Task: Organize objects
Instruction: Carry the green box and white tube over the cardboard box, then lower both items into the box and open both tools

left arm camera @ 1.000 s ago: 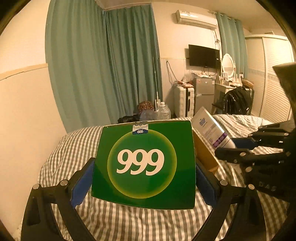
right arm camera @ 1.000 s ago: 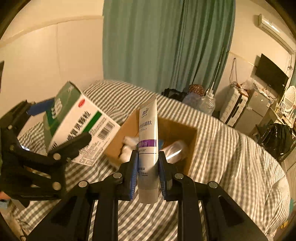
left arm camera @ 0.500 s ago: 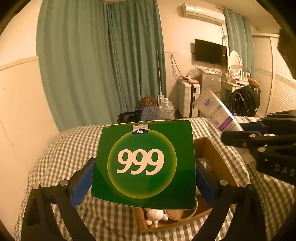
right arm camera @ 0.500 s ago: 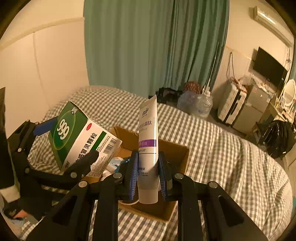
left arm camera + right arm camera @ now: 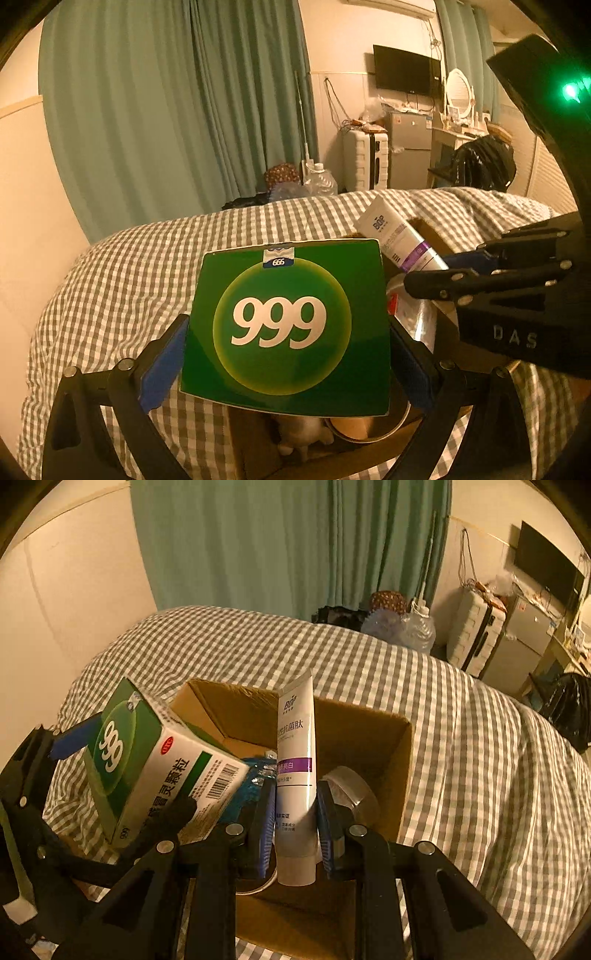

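**Over the open carton: both items brought in for the drop**

At lower left of the right wrist view, the green 999 box point(image 5: 147, 760) is clamped in the left gripper point(image 5: 288, 354), now lowered to the cardboard carton point(image 5: 400, 775) rim. At centre, the white tube point(image 5: 297, 775) is pinched upright by the right gripper point(image 5: 297, 834), now over the carton's interior instead of short of it. Release is judged imminent; neither item is deposited yet.

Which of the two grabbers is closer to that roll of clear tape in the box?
Right. The right gripper hangs beside the tape roll; the left gripper sits further left.
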`<state>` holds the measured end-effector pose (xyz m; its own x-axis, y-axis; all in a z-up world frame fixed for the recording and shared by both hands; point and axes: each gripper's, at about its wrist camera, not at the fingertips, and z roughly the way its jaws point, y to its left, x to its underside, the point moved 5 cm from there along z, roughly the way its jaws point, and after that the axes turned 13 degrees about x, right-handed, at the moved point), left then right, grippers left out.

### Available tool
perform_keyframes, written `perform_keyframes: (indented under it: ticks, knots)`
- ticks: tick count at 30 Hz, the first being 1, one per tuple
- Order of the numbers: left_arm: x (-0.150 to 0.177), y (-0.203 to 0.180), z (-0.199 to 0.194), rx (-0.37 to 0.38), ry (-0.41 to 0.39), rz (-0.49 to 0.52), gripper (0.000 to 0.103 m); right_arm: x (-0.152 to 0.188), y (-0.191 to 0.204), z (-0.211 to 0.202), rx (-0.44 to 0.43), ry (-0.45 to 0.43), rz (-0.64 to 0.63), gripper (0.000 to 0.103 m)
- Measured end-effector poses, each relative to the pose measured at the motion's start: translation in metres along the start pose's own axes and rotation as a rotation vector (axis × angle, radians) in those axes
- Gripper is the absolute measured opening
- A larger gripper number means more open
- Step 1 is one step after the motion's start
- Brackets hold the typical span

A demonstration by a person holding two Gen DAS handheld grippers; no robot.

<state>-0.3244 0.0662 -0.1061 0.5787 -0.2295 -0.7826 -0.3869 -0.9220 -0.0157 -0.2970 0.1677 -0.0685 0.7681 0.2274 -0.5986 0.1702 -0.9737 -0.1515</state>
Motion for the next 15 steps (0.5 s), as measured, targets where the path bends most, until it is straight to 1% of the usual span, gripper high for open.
perform_keyframes:
  ticks: [1,3,4,5,6,9,15]
  knots:
    - [0.002,0.0,0.0,-0.001,0.008,0.002,0.102,0.001,-0.001,0.0,0.0,0.005,0.009,0.021]
    - [0.003,-0.001,-0.002,-0.012,0.019,0.007,0.102,0.001,-0.005,-0.005,0.004,0.001,0.031,0.031]
    - [0.003,-0.003,-0.001,-0.022,0.022,0.013,0.102,0.0,-0.005,-0.01,0.006,-0.005,0.039,0.047]
    - [0.006,-0.004,-0.004,-0.035,0.019,0.021,0.103,0.0,-0.007,-0.015,0.007,-0.013,0.049,0.054]
    - [0.005,-0.006,-0.007,-0.04,0.016,0.028,0.103,-0.002,-0.011,-0.02,0.006,-0.029,0.063,0.057]
    - [-0.001,-0.009,-0.02,-0.061,0.0,0.042,0.103,-0.008,-0.016,-0.039,0.002,-0.055,0.08,0.058]
    - [-0.018,-0.01,-0.064,-0.084,-0.057,0.031,0.103,-0.012,-0.022,-0.094,0.029,-0.13,0.092,0.06]
